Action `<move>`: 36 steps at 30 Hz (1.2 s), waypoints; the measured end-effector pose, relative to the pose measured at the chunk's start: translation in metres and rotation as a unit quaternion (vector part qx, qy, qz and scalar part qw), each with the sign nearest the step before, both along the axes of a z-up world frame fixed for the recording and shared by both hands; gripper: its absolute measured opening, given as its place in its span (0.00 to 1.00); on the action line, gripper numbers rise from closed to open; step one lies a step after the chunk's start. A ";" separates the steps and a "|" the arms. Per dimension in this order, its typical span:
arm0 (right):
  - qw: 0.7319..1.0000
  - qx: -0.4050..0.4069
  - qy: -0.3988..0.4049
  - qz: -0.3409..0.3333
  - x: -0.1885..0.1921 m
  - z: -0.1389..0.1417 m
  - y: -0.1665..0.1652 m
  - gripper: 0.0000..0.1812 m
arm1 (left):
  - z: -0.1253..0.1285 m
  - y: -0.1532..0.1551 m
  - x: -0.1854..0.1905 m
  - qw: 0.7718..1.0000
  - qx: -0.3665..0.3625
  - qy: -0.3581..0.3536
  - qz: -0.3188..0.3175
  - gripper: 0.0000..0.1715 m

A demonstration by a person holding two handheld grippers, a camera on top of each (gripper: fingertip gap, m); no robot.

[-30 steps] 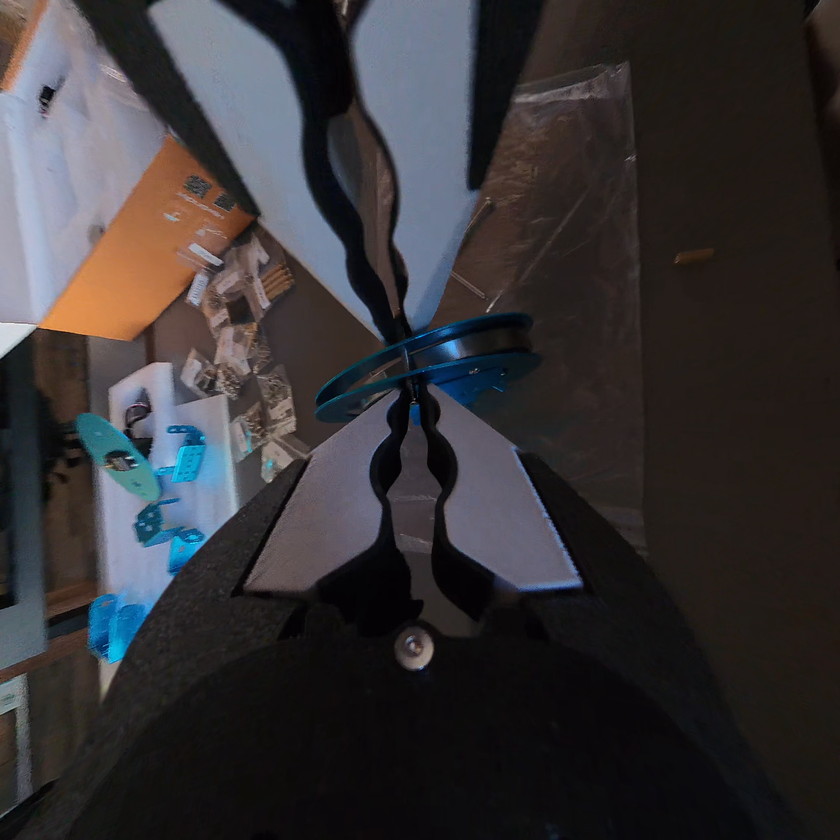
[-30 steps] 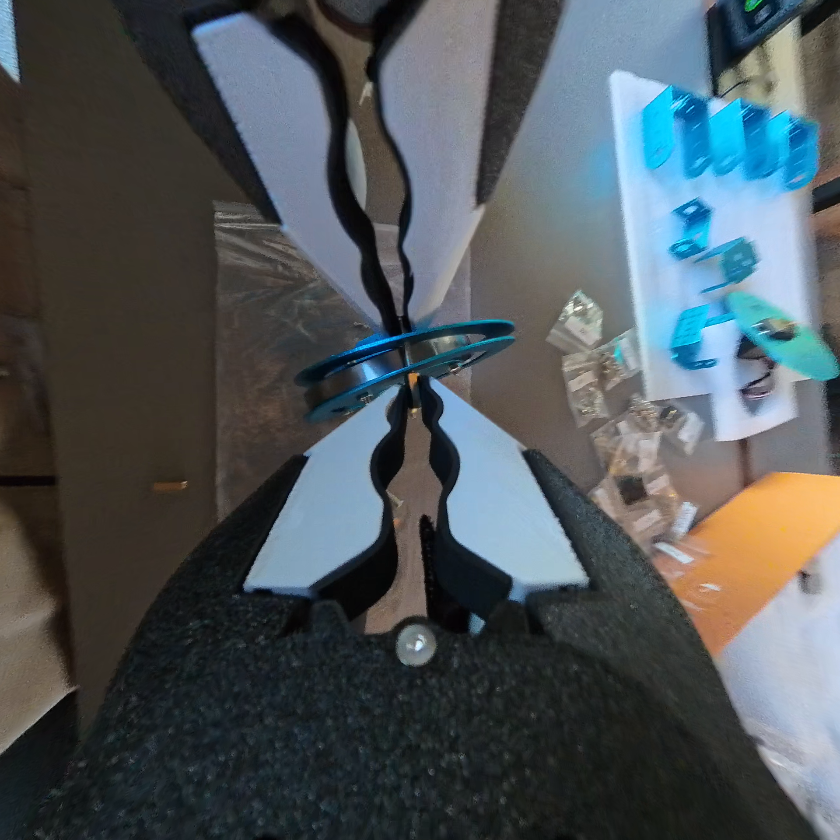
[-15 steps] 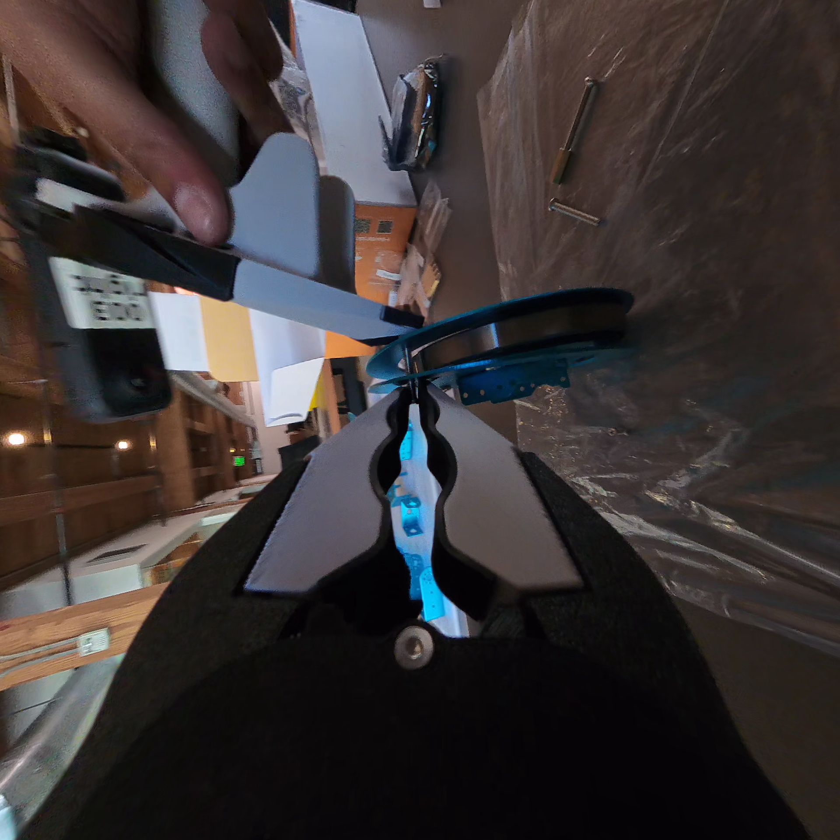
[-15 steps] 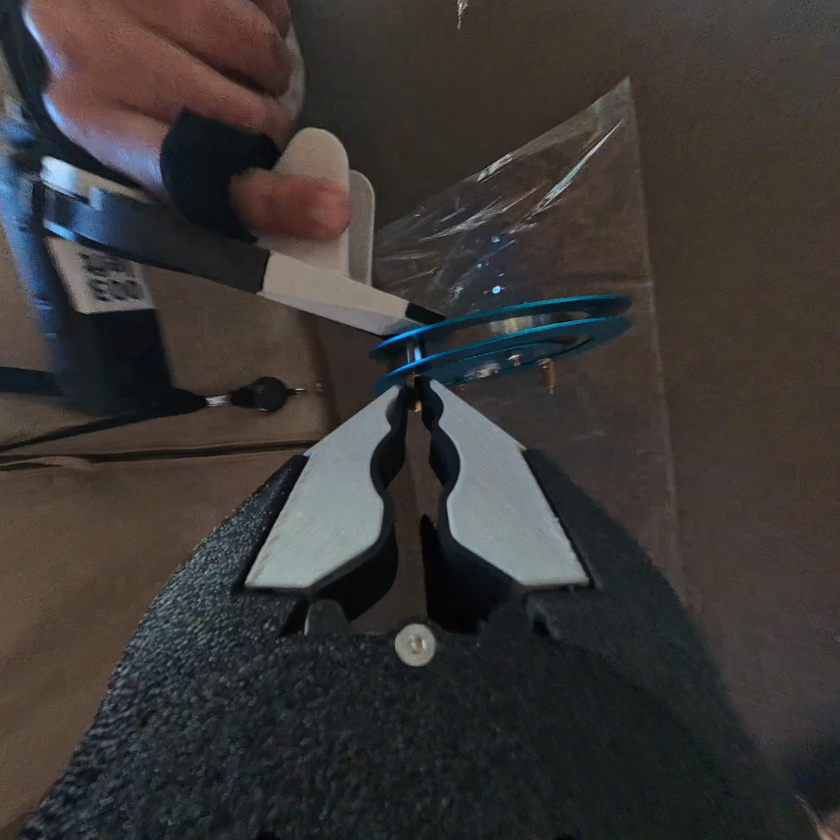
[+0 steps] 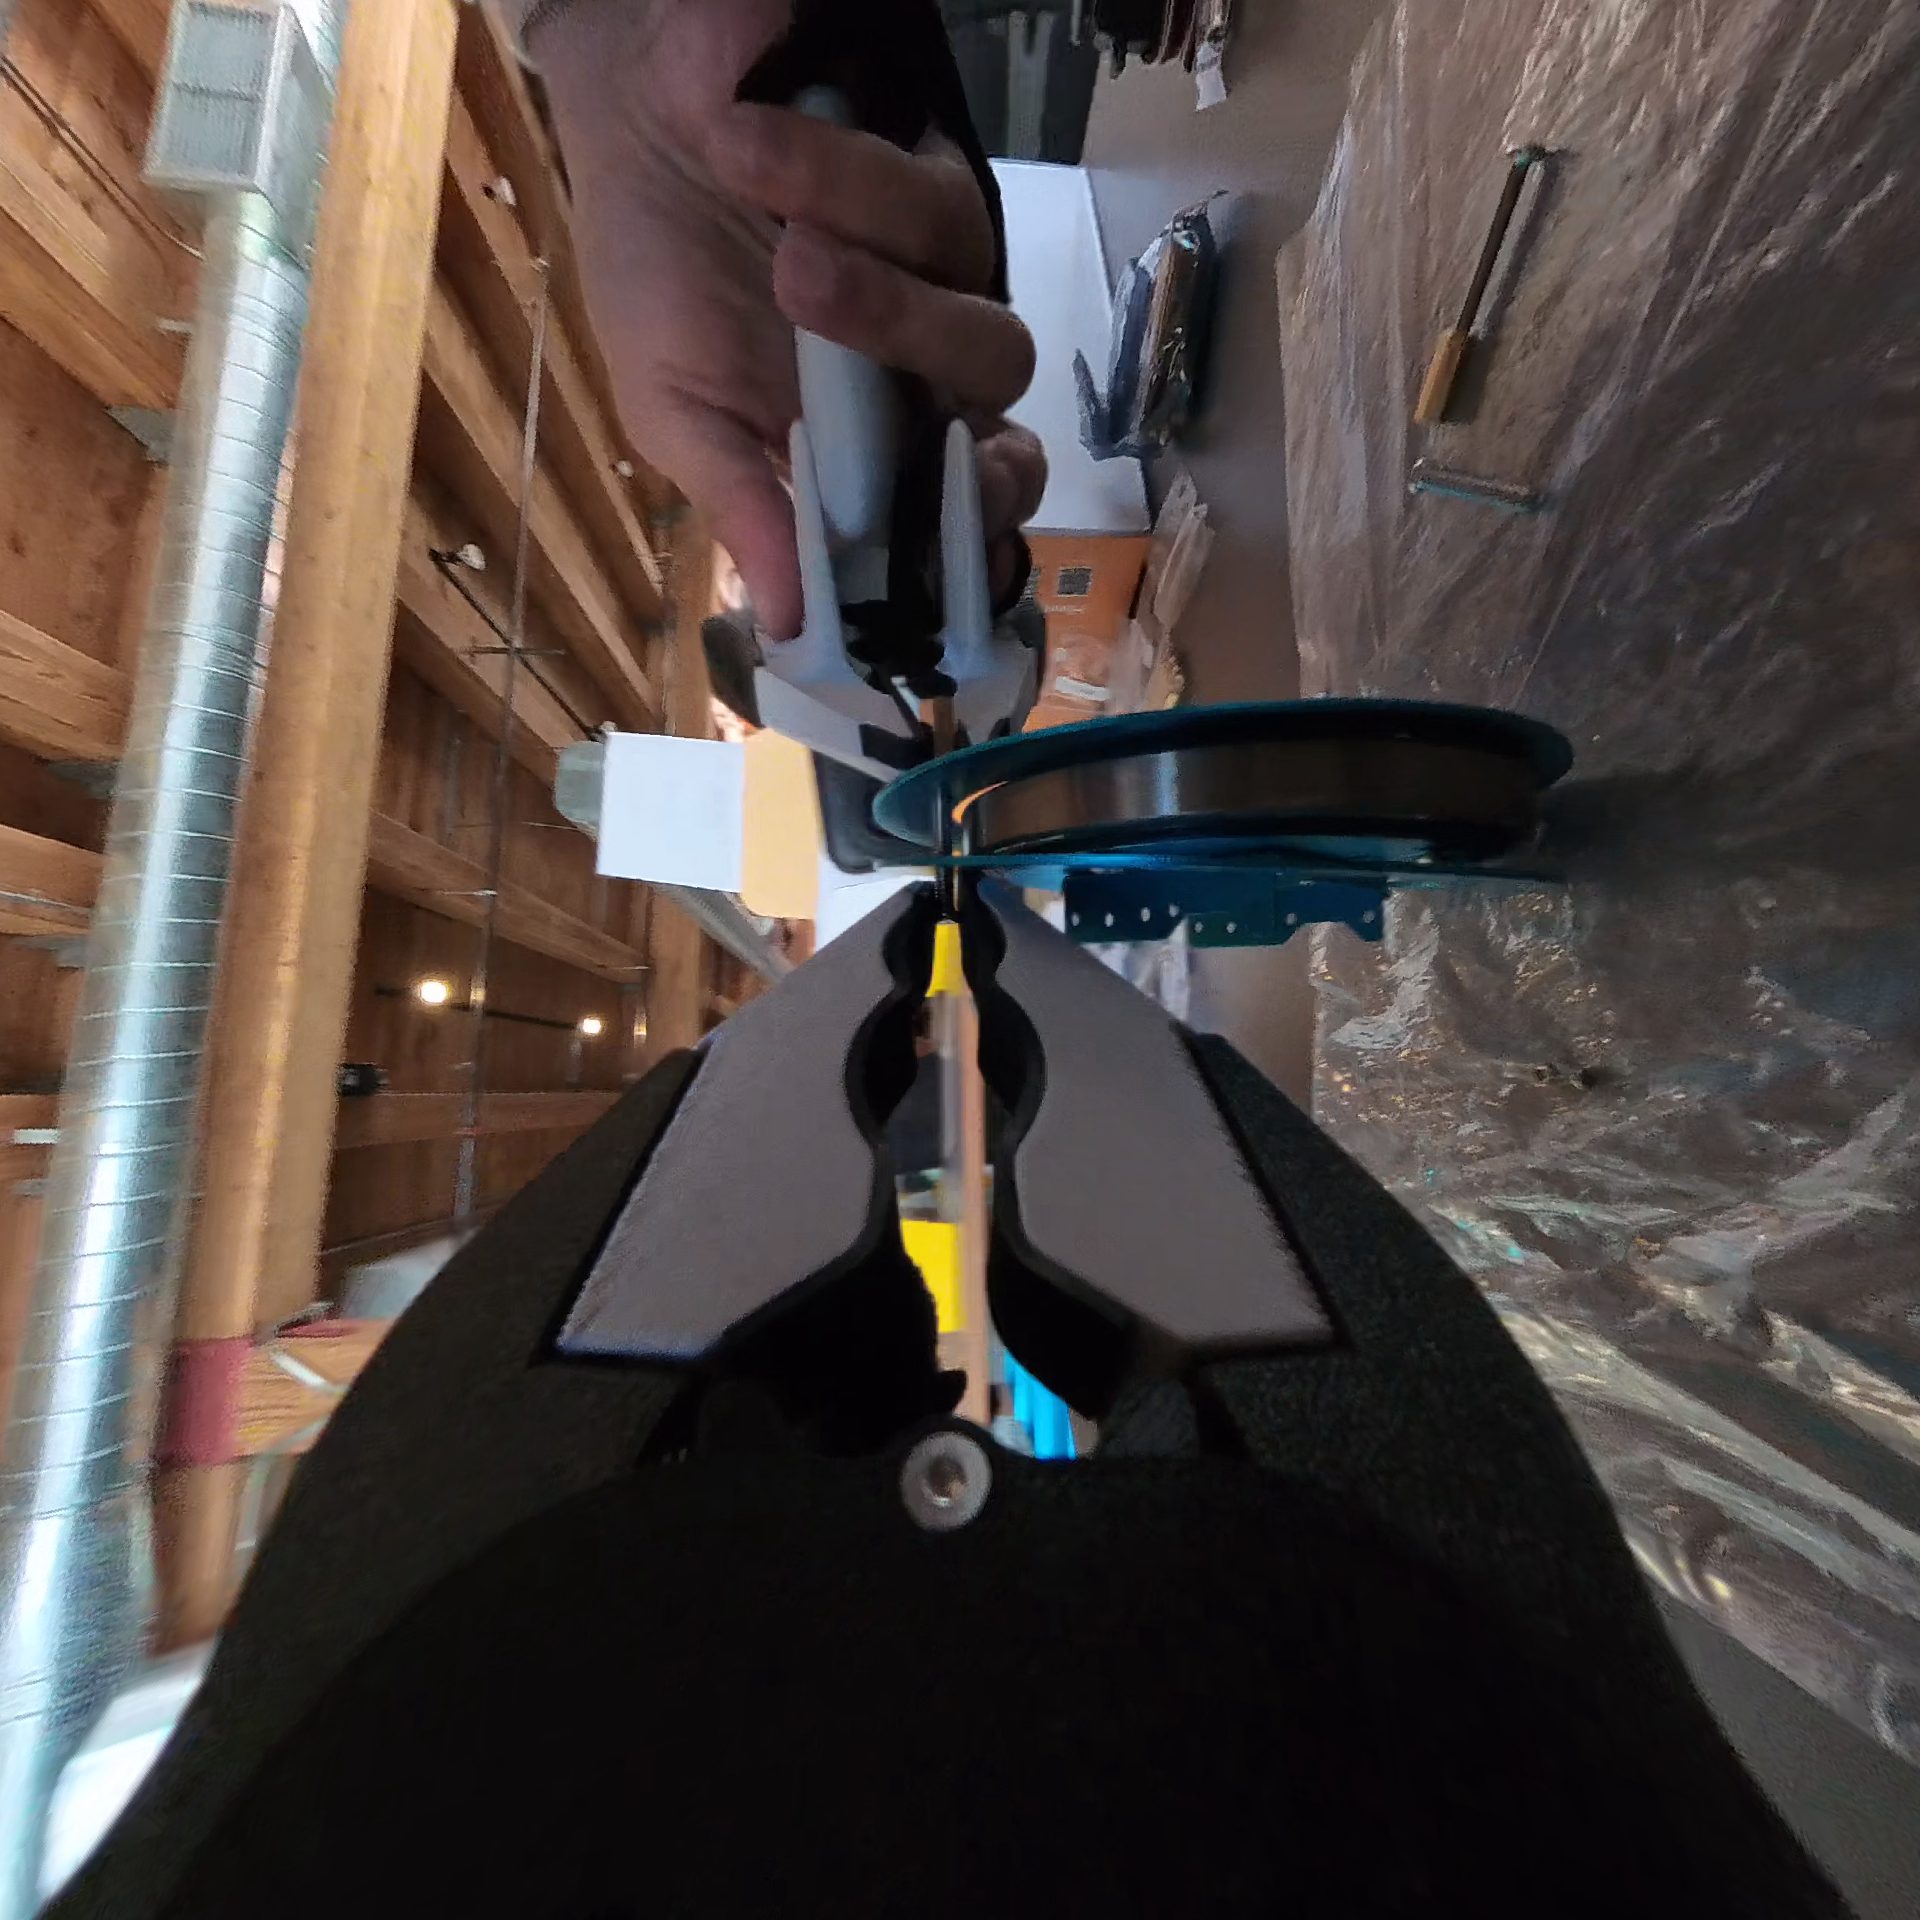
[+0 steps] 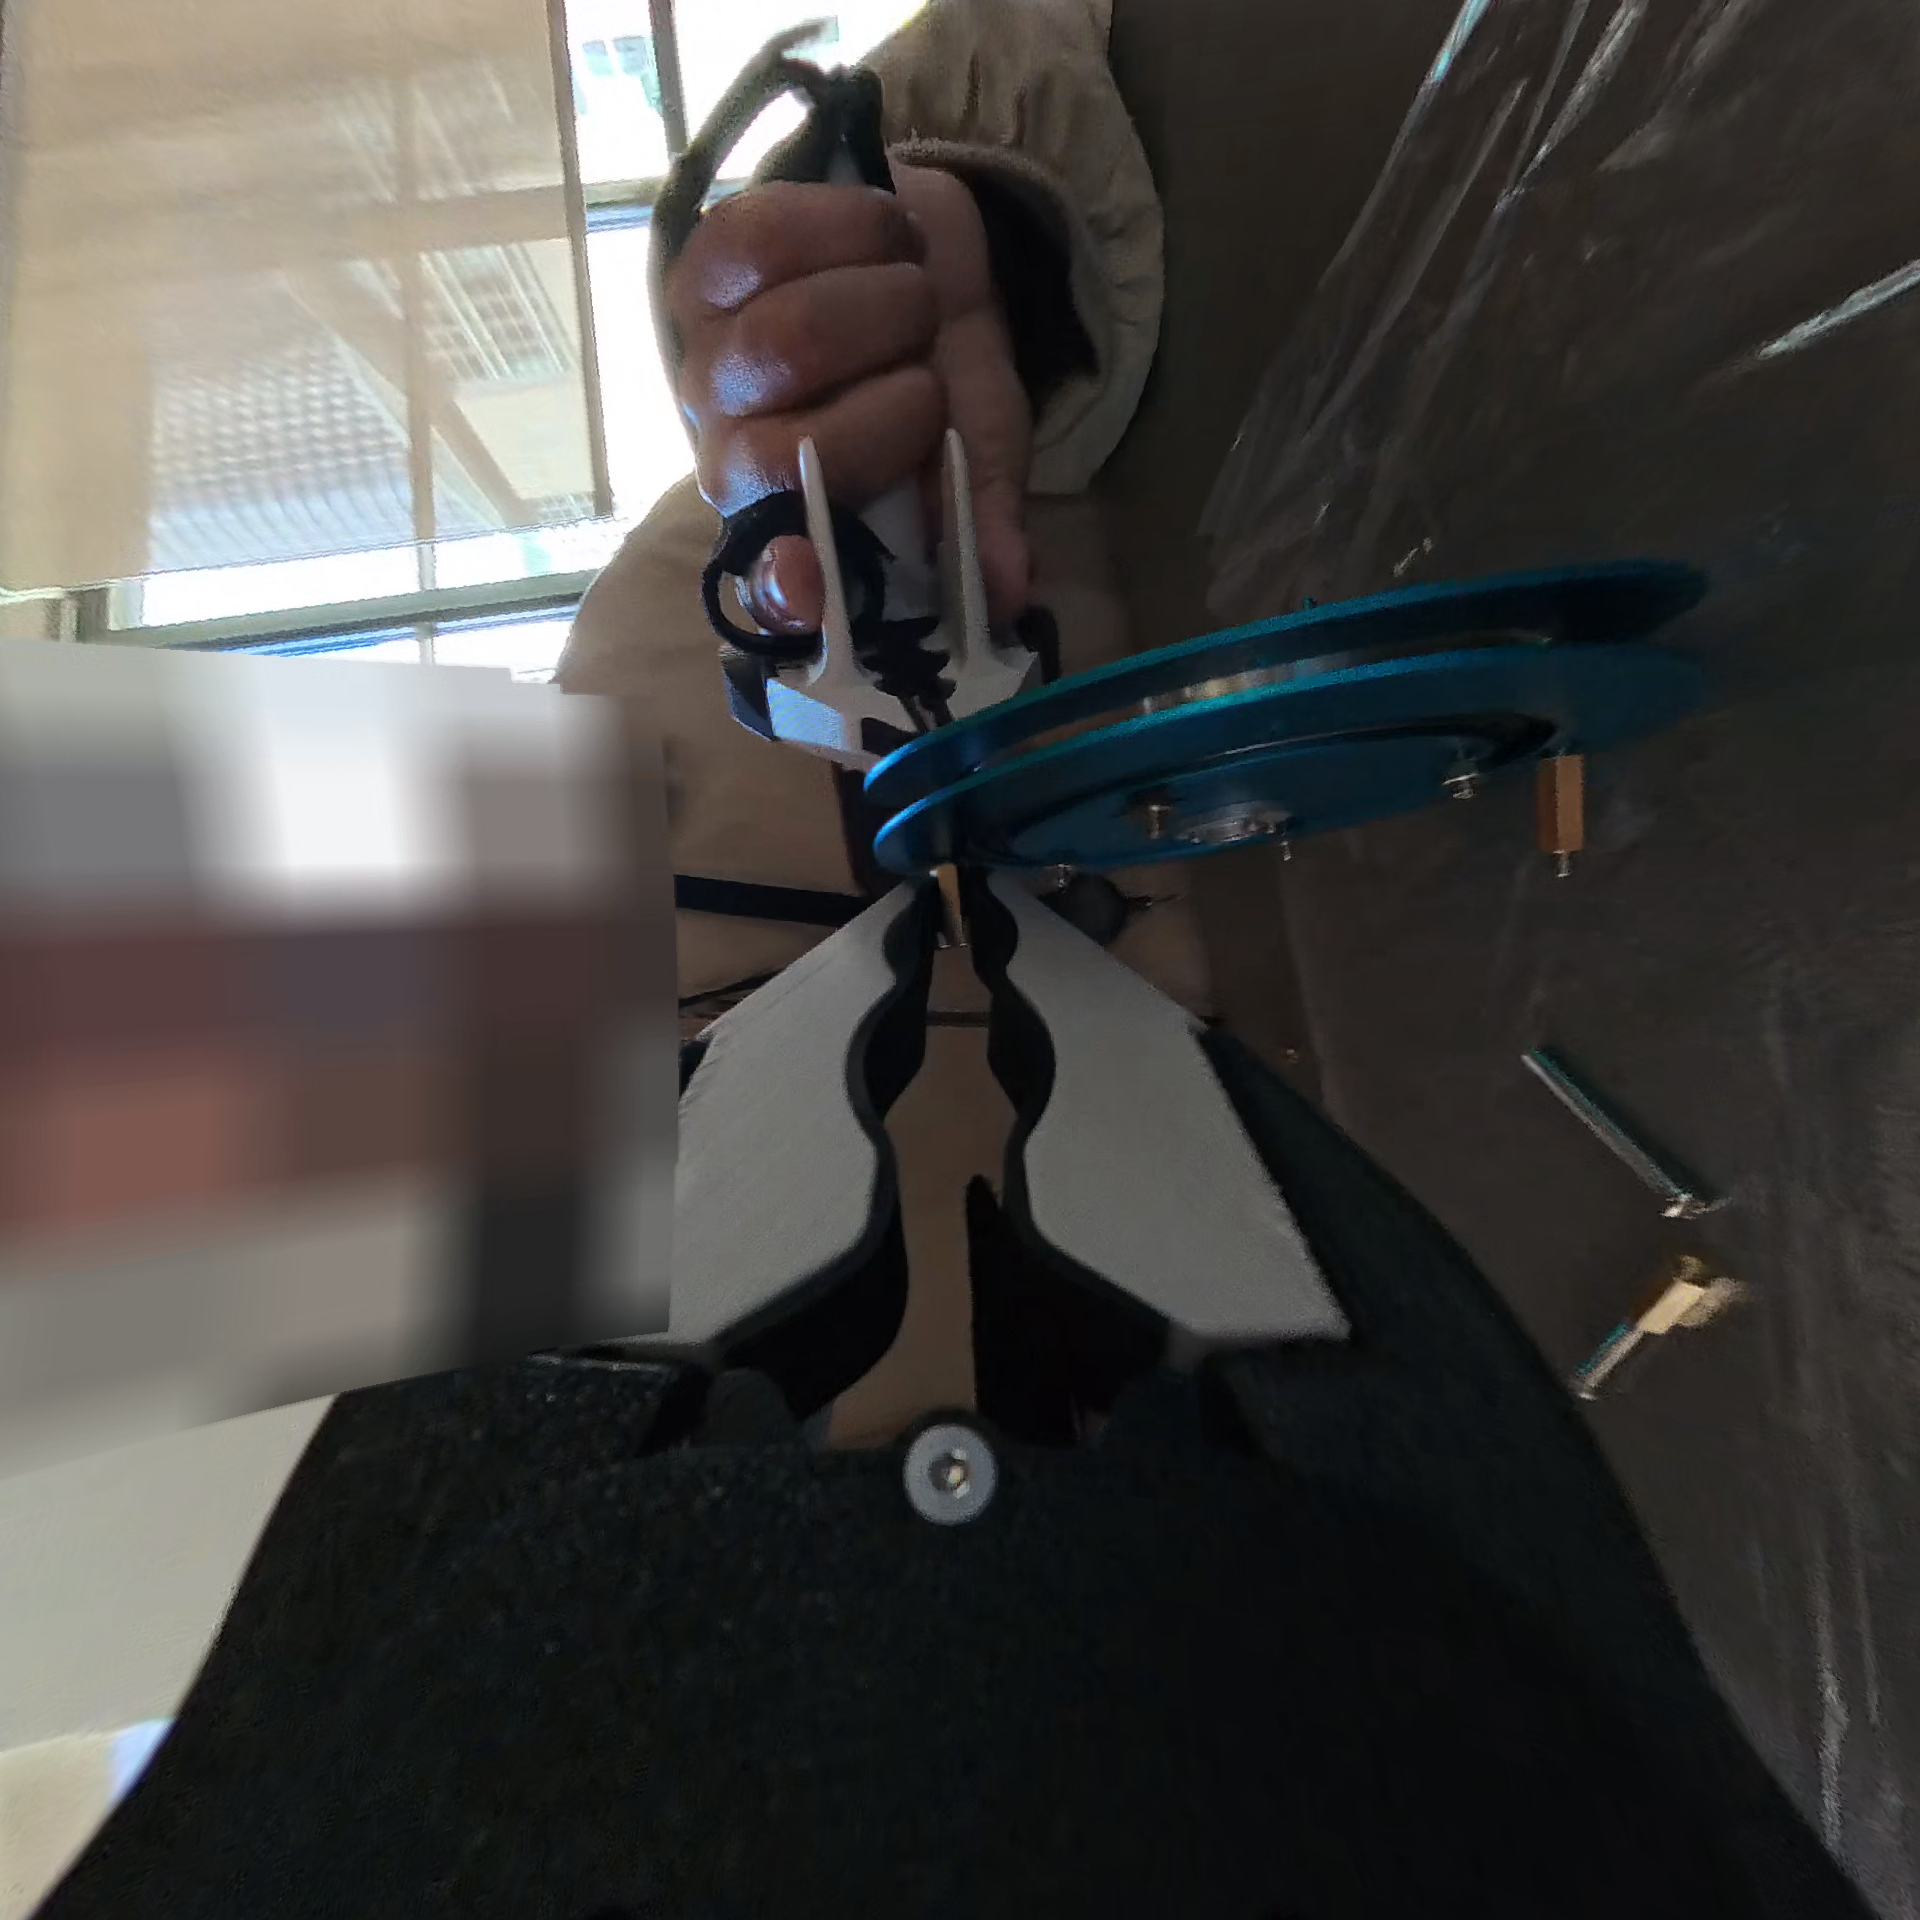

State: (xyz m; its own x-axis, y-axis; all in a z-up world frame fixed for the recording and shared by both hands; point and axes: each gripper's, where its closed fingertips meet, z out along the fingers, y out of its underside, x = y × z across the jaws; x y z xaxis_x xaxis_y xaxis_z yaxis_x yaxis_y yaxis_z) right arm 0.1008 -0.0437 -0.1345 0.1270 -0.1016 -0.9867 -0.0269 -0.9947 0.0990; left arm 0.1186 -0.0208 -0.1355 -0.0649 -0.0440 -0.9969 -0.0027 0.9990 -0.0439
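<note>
Now tipped on edge above the plastic-sheeted tabletop (image 5: 1662,436), where a second ago it lay flat, the blue double-disc wheel (image 5: 1226,790) hangs between left tongs (image 5: 948,902) and right tongs (image 6: 951,902), both clamped on its rim.

Daylight floods the right wrist view from a large window (image 6: 436,312) that is washed out to near white, while the dark table surface (image 6: 1558,208) on the opposite side stays dim, and a mosaic patch covers the middle left. The left wrist view is warmer and more even, with two small lamps (image 5: 509,1008) glowing among timber beams (image 5: 343,623) that streak with motion blur, and a metal duct (image 5: 156,935) that bends with wide-angle distortion at the frame edge. In both views the black gripper bodies in the foreground fall into deep shadow with little detail, and clear plastic sheeting (image 5: 1662,1143) catches scattered glare.
</note>
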 end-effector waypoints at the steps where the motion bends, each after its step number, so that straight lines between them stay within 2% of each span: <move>1: 1.000 0.021 -0.021 -0.002 0.001 0.000 0.001 0.03 | -0.001 -0.001 0.000 1.000 -0.018 0.016 0.000 0.01; 4: 0.983 0.118 -0.141 0.008 0.004 -0.004 0.001 0.05 | -0.002 -0.004 -0.003 0.992 -0.082 0.093 0.004 0.01; 6: 0.947 0.204 -0.246 0.018 0.007 -0.005 0.003 0.09 | -0.003 -0.006 -0.008 0.984 -0.111 0.142 0.004 0.01; 7: 0.919 0.251 -0.304 0.020 0.009 -0.005 0.005 0.11 | -0.005 -0.008 -0.010 0.977 -0.130 0.172 0.004 0.01; 8: 0.879 0.299 -0.370 0.029 0.013 -0.007 0.006 0.13 | -0.006 -0.009 -0.012 0.969 -0.150 0.195 0.006 0.01; 10: 0.781 0.395 -0.481 0.048 0.015 -0.007 0.006 0.13 | -0.008 -0.006 -0.015 0.950 -0.192 0.244 0.017 0.01; 13: 0.598 0.490 -0.633 0.037 0.022 -0.003 0.008 0.13 | -0.010 0.003 -0.017 0.916 -0.252 0.310 0.031 0.01; 15: 0.508 0.518 -0.688 0.038 0.014 -0.004 0.004 0.16 | -0.012 0.003 -0.020 0.879 -0.306 0.364 0.028 0.02; 17: 0.419 0.529 -0.736 0.050 0.008 -0.007 0.002 0.22 | -0.012 0.002 -0.021 0.853 -0.335 0.399 0.024 0.01; 20: 0.250 0.540 -0.801 0.070 0.008 -0.003 0.008 0.21 | -0.012 -0.008 -0.023 0.803 -0.386 0.454 0.007 0.01; 21: 0.200 0.543 -0.812 0.072 0.007 0.000 0.010 0.19 | -0.012 -0.009 -0.022 0.797 -0.392 0.459 0.004 0.02; 22: 0.169 0.543 -0.819 0.079 0.006 0.000 0.011 0.16 | -0.012 -0.009 -0.021 0.798 -0.390 0.460 0.006 0.02; 23: 0.150 0.540 -0.823 0.088 0.006 -0.001 0.012 0.14 | -0.012 -0.008 -0.020 0.797 -0.390 0.462 0.009 0.01; 24: 0.147 0.538 -0.825 0.092 0.007 -0.003 0.013 0.12 | -0.012 -0.008 -0.020 0.796 -0.390 0.463 0.010 0.02; 26: 0.159 0.535 -0.824 0.095 0.008 -0.006 0.013 0.08 | -0.013 -0.009 -0.021 0.799 -0.385 0.462 0.007 0.02; 27: 0.149 0.538 -0.825 0.093 0.008 -0.001 0.013 0.03 | -0.013 -0.010 -0.022 0.801 -0.382 0.461 0.007 0.01; 28: 0.158 0.538 -0.822 0.099 0.008 -0.002 0.013 0.02 | -0.013 -0.010 -0.022 0.807 -0.377 0.455 0.007 0.02; 29: 0.181 0.536 -0.819 0.096 0.008 -0.002 0.014 0.02 | -0.013 -0.009 -0.021 0.820 -0.364 0.442 0.005 0.01; 30: 0.221 0.535 -0.811 0.088 0.009 -0.003 0.014 0.02 | -0.013 -0.009 -0.021 0.838 -0.341 0.426 0.000 0.01; 31: 0.276 0.534 -0.795 0.079 0.008 -0.005 0.013 0.02 | -0.014 -0.009 -0.021 0.855 -0.318 0.409 -0.002 0.01; 32: 0.343 0.529 -0.772 0.071 0.007 -0.007 0.012 0.02 | -0.014 -0.010 -0.021 0.869 -0.303 0.393 -0.001 0.01; 34: 0.499 0.501 -0.705 0.054 0.003 -0.011 0.008 0.02 | -0.014 -0.012 -0.021 0.900 -0.264 0.348 -0.003 0.01; 36: 0.631 0.461 -0.623 0.042 0.001 -0.014 0.003 0.02 | -0.012 -0.014 -0.019 0.928 -0.227 0.297 0.003 0.01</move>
State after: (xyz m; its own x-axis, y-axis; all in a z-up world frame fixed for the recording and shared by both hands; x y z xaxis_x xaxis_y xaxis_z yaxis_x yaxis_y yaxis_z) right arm 0.1015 -0.0405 -0.1480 0.8290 0.5004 0.2495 0.5437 -0.6173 -0.5685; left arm 0.0995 -0.0345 -0.1477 -0.5952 -0.4524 -0.6641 -0.1663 0.8779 -0.4489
